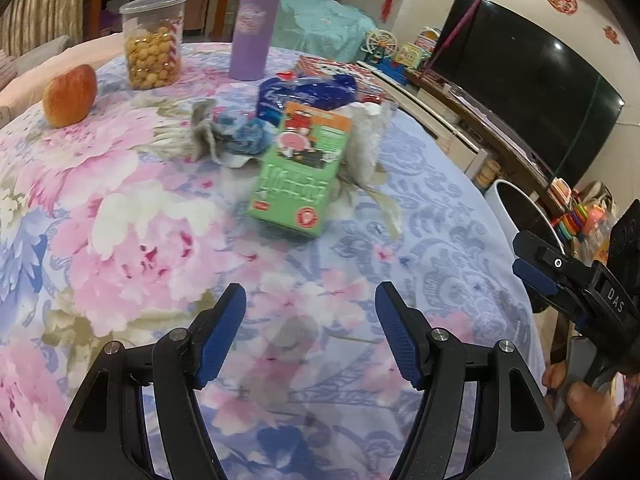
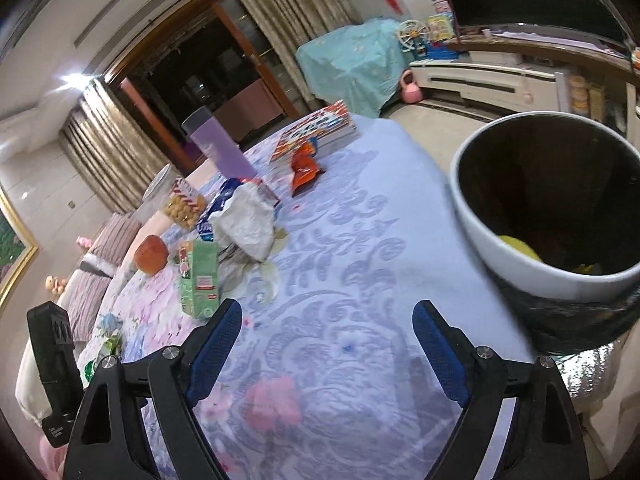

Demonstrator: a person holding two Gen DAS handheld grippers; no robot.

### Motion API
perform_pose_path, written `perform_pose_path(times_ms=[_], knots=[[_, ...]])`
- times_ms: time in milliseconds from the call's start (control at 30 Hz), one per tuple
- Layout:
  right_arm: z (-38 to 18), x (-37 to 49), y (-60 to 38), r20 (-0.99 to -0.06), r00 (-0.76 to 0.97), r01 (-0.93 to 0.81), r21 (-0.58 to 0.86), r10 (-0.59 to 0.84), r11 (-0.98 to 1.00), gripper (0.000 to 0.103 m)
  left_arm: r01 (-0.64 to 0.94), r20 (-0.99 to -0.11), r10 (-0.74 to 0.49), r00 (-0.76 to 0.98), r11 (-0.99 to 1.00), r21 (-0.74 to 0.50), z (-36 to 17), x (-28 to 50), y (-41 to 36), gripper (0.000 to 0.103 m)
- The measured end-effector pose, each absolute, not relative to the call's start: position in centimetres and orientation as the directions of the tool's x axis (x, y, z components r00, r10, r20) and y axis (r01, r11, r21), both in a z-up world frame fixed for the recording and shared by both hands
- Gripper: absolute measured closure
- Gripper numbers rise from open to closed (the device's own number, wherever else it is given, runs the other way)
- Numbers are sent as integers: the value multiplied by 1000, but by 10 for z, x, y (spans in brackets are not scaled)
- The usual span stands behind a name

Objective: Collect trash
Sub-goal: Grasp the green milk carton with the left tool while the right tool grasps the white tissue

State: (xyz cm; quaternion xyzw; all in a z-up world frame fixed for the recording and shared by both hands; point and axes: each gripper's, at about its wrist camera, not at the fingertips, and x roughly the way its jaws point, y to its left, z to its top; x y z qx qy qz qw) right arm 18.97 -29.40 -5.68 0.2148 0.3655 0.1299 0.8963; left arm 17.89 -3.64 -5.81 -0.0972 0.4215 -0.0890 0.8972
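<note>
Hovering over the flowered tablecloth (image 1: 120, 240) with your left gripper (image 1: 311, 334) and right gripper (image 2: 327, 346) both wide and empty, you are facing the green printed carton (image 1: 298, 168) lying mid-table beside crumpled white paper (image 1: 366, 140), so be lining jaws across its narrow sides.

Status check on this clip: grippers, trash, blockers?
Left gripper and right gripper open, empty. Green carton and crumpled paper on table, untouched. Bin at table edge. Path clear.
</note>
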Motion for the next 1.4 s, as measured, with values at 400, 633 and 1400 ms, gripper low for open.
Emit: perform_pose_path(times_ms=[400,633,1400], knots=[[-62,229,-259,-613,653,-133,486,446,864,14,74,-741,-207,639,975,-208,-59,204,-31,31],[-65,254,-246,-619,633,-156,486,465,860,14,91,-745,-211,632,976,-200,-63,232,-33,31],[-73,310,-194,-654,580,-240,432,486,869,71,106,-724,-263,638,961,-255,-63,223,-16,51]])
